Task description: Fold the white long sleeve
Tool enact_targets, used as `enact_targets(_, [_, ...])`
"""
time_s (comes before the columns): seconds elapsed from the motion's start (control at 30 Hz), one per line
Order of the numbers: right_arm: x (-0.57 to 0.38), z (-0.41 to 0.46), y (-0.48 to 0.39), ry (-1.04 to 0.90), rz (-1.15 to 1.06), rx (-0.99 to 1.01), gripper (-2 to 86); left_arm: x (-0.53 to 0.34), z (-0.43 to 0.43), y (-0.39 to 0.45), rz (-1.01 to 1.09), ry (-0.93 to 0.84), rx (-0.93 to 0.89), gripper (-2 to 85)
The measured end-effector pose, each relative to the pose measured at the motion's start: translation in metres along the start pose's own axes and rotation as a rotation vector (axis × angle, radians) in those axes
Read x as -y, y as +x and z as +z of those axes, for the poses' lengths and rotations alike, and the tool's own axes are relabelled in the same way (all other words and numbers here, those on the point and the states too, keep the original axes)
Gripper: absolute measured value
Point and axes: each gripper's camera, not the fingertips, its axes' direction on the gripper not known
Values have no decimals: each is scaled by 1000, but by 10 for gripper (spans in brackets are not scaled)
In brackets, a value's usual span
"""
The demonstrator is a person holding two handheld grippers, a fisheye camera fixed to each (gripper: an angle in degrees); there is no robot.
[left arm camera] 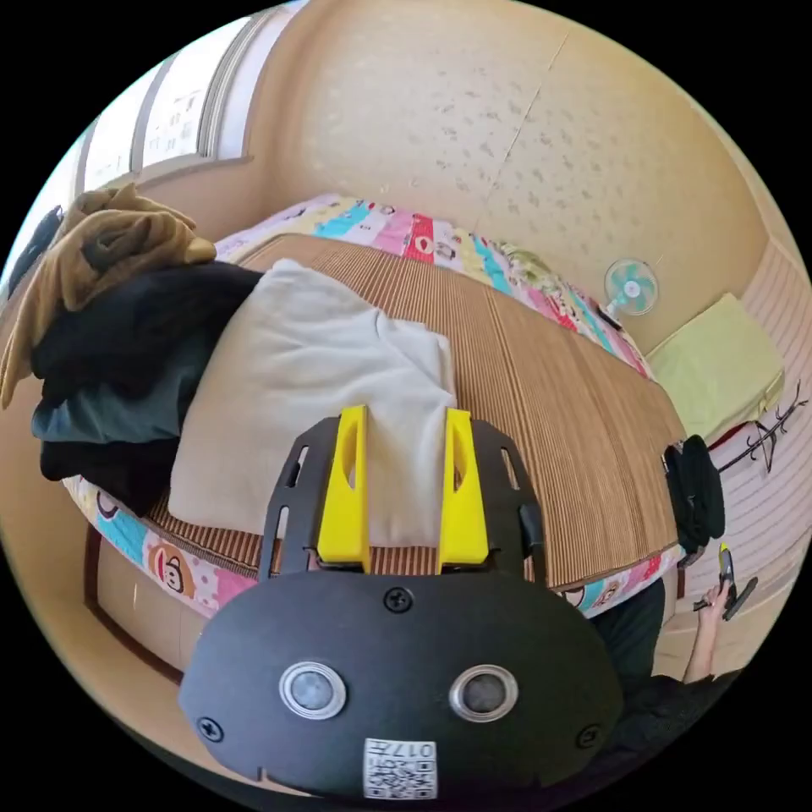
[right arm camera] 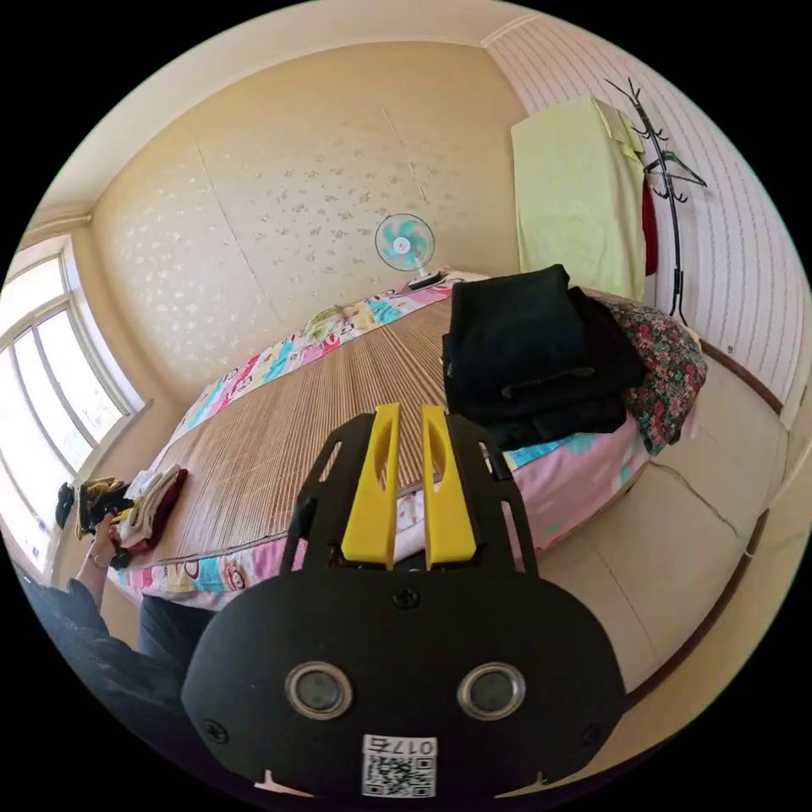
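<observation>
Left tongs (left arm camera: 404, 423) sit with their yellow jaws apart, hovering at the near edge of the white long sleeve (left arm camera: 313, 397); cloth shows in the gap between the jaws, but whether either jaw touches it cannot be told. White long sleeve lies on the bed (left arm camera: 575, 406), on the striped bamboo mat (left arm camera: 550, 381), folded into a thick, roughly rectangular bundle with one edge layered over the rest. Just beside it, toward the window (left arm camera: 178, 110), a pile of dark clothes (left arm camera: 127, 355) is heaped with a brown garment (left arm camera: 101, 245) on top, touching the white bundle's side. Cartoon-print sheet (left arm camera: 169, 567) shows under the mat along the bed edge. Small fan (left arm camera: 630, 288) stands at the far corner of the bed by the wall. At the edge of the left gripper view a hand (left arm camera: 715, 605) holds the other tool, well apart from the shirt.

Right tongs (right arm camera: 410, 414) have their jaws nearly together (a thin gap remains) and hold nothing; they hang over the bed edge. Stack of black folded clothes (right arm camera: 524, 355) rests on the mat near the bed's corner, with a floral cloth (right arm camera: 664, 372) just beside it, drooping over the side. Coat rack (right arm camera: 664, 169) stands against the striped wall next to a pale yellow cloth (right arm camera: 575, 194) hanging there. Far across the bed in the right gripper view, a hand (right arm camera: 97, 529) is raised beside the clothes pile near the window.
</observation>
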Motion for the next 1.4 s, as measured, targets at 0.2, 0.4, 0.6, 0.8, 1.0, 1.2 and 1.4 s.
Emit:
enact_targets(0.2, [-17, -11, -29, -97, -238, 54, 15, -81, -74, 74, 285, 270, -307, 7])
enact_targets(0.4, [-25, 57, -71, -266, -276, 565, 79, -199, -67, 63, 200, 130, -1061, 2])
enact_targets(0.6, [-101, 218, -136, -722, -40, 1107, 115, -250, -49, 96, 202, -211, -943, 39])
enact_targets(0.8, [-100, 157, -162, -531, -115, 1173, 49, -222, -126, 67, 118, -39, -970, 84])
enact_targets(1.0, [-110, 78, -238, -556, -619, 1147, 59, -183, -148, 133, 370, -292, -731, 116])
enact_targets(1.2, [-152, 55, -247, -588, -731, 1017, 70, -204, -112, 148, 359, -457, -530, 76])
enact_targets(1.4, [-113, 32, -158, -443, -533, 1325, 46, -243, -206, 90, 581, -118, -1036, 27])
